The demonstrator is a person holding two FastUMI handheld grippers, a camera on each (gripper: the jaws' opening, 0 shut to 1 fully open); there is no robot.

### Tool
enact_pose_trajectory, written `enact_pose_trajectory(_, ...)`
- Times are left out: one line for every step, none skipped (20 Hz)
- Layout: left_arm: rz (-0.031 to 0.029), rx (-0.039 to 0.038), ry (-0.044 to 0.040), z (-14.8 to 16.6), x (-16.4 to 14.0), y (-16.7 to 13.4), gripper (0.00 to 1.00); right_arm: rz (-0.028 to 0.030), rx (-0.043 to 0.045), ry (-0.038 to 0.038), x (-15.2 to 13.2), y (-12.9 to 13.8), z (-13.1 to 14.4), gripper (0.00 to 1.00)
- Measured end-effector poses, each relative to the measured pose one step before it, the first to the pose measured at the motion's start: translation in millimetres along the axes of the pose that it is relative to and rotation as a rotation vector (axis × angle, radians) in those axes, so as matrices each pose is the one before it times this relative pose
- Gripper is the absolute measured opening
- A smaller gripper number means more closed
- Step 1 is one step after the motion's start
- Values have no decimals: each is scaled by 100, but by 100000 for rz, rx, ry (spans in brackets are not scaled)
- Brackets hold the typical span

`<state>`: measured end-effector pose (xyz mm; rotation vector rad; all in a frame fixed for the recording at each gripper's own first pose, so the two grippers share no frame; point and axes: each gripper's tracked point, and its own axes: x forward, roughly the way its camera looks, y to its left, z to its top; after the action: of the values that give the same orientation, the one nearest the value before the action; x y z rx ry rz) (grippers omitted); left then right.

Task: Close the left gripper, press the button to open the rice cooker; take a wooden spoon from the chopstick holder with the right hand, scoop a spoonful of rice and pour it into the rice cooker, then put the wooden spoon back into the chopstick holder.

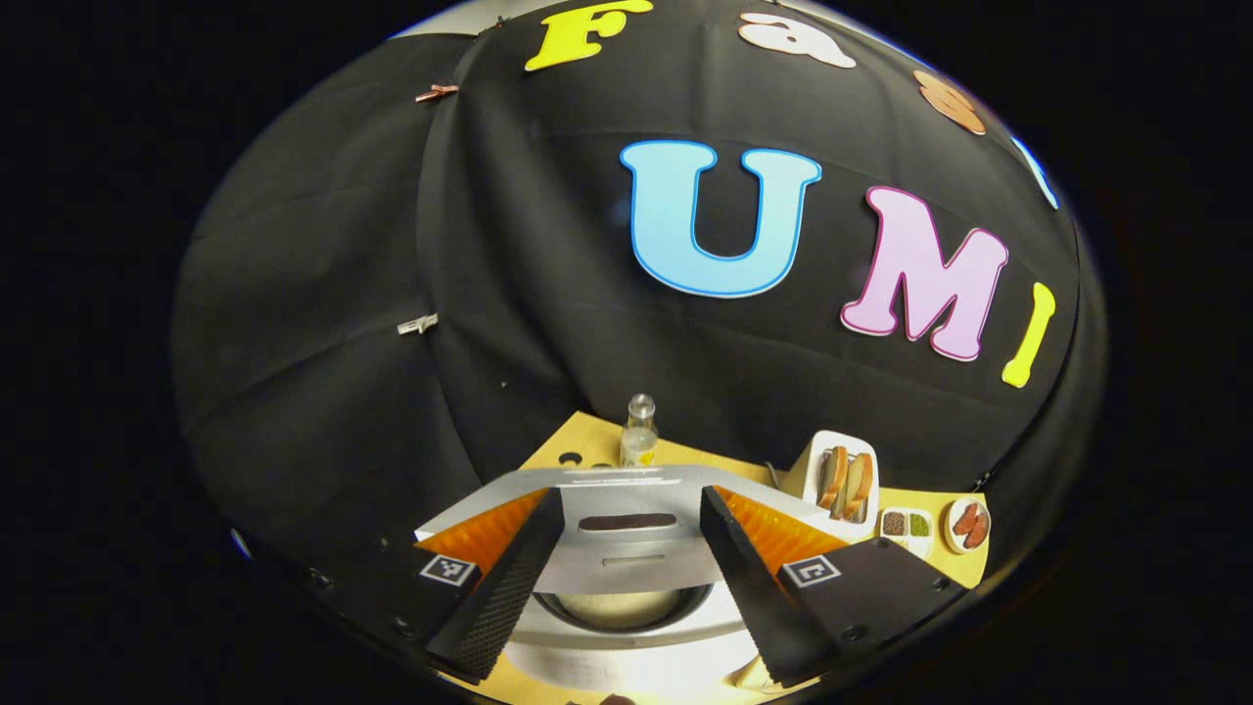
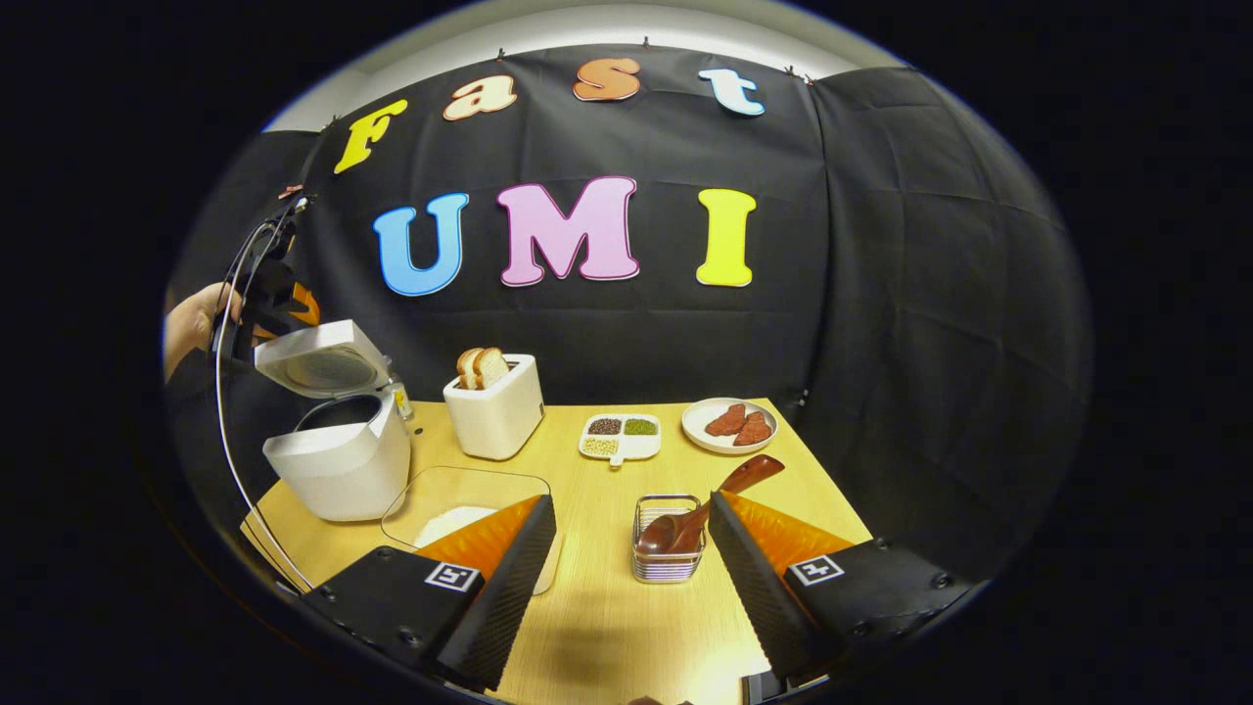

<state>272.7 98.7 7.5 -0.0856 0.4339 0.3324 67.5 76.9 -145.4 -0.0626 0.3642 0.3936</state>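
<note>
Lid of the rice cooker (image 2: 338,431) stands raised; in the left gripper view the left claw (image 1: 622,597) hangs directly above it, fingers spread wide, holding nothing, inner pot visible between them. Right claw (image 2: 626,587) also spread wide and empty over the tabletop (image 2: 607,627). Chopstick holder (image 2: 668,540) sits just ahead between its fingers, nearer the right one, with the wooden spoon (image 2: 710,504) leaning inside. Glass dish of rice (image 2: 460,509) lies at its left finger.
</note>
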Motion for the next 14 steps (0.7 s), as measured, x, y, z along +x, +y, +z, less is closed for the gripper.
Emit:
enact_pose_trajectory(775,1323,813,-1281,-60,-81,98,1249,314,592,176,282,-135,99)
enact_pose_trajectory(643,950,841,-1238,-5,-37,98,934,287,200,249,91,42,98)
enact_pose_trajectory(837,167,1074,-1395,158,-60,99,819,0,-132,222,169,53,98)
enact_pose_trajectory(808,299,1008,-1312,272,-95,99,654,-409,107,178,91,58,98)
enact_pose_trajectory(691,-8,1204,-1404,355,-105,99,741,-621,356,204,96,-73,98)
enact_pose_trajectory(461,-430,1404,-1323,387,-102,99,796,-466,252,61,171,-49,98)
enact_pose_trajectory(255,-133,1509,-1365,557,-205,99,540,-308,63,107,-67,49,99)
enact_pose_trajectory(33,208,1273,-1155,485,-114,99,502,-250,21,217,-77,112,99)
enact_pose_trajectory(61,527,1251,-1158,423,-144,99,227,-264,120,228,-183,-39,99)
enact_pose_trajectory(-97,850,1042,-955,398,-103,99,-97,-129,369,129,-207,-88,98)
enact_pose_trajectory(13,368,149,-683,263,81,99,-53,147,-50,126,-274,5,98)
enact_pose_trajectory(186,250,-1639,-64,-10,-14,100,103,165,275,348,-214,-230,99)
enact_pose_trajectory(-88,1465,-704,-155,91,-221,100,124,61,471,234,-282,-379,99)
enact_pose_trajectory(-203,1699,566,-109,-184,-4,99,-44,79,223,161,-198,-170,99)
